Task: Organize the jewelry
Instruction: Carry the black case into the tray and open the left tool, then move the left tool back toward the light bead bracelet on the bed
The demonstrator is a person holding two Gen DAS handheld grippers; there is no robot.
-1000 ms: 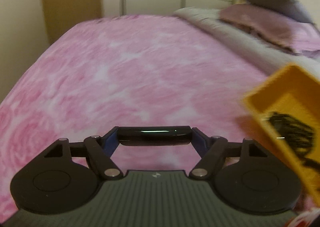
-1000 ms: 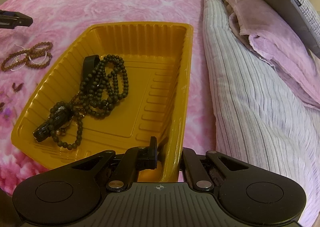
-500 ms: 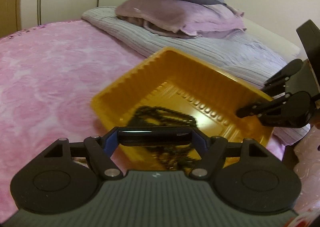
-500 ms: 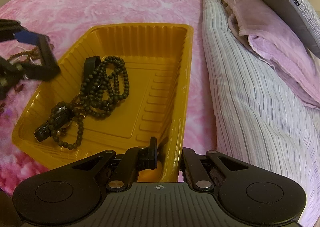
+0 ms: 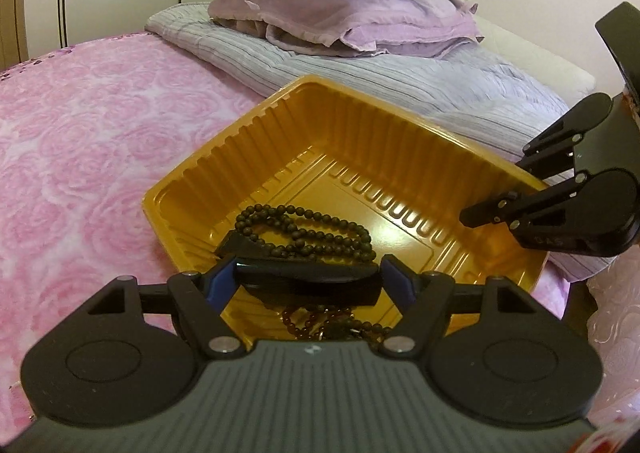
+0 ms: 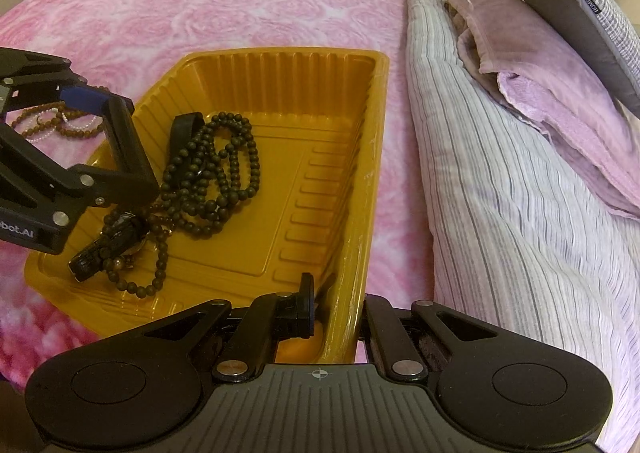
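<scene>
Amber plastic tray [image 6: 336,189] sits on the pink bedspread [image 5: 80,141]; thin-walled, judged light and flexible. Right gripper [image 6: 334,309] is clenched on its near rim. Left gripper [image 5: 308,277] grasps a black rigid bar [image 5: 304,279] across its ends, above the tray. Dark bead necklace [image 6: 216,169] lies inside; limp and tangle-prone, best lifted at a bunched loop. Brown bracelets [image 6: 56,123] remain on the bedspread.
</scene>
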